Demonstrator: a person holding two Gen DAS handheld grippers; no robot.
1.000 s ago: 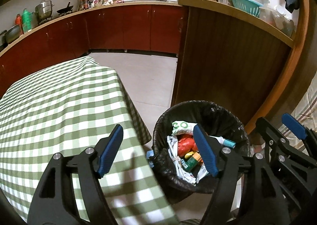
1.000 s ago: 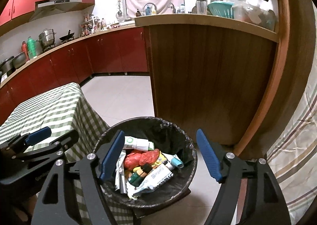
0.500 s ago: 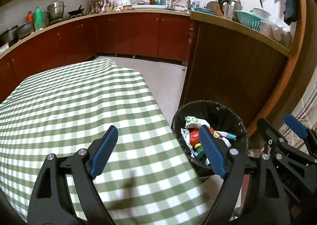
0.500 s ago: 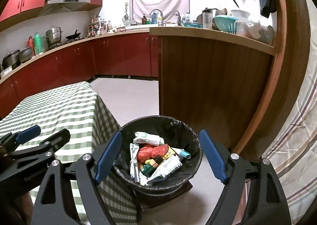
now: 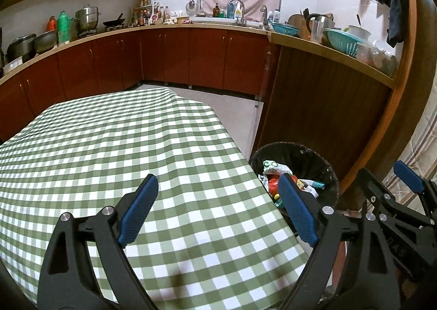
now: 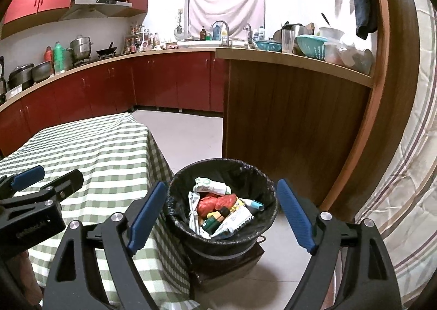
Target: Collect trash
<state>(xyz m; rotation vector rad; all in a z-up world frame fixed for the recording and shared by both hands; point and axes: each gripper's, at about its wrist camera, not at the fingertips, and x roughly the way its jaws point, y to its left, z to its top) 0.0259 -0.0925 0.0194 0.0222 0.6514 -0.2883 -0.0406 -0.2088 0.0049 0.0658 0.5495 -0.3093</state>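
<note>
Above the checked tabletop (image 5: 114,151), the left hand-held gripper (image 5: 218,211) hangs with its jaws spread wide, holding nothing. Just beside the tabletop's edge, the right hand-held gripper (image 6: 221,214) hangs over the black-lined bin (image 6: 245,173), also wide open with nothing held. Trash (image 6: 218,210), wrappers, a red bag and small bottles, lies piled inside the bin.

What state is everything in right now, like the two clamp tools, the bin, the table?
left hand-held gripper: open, holding nothing, over the table.
right hand-held gripper: open, holding nothing, above the bin.
trash bin: upright, lined with a black bag, no lid, partly filled.
trash: wrappers, a red bag and small bottles piled inside the bin.
table: covered with a green checked cloth, beside the bin.
</note>
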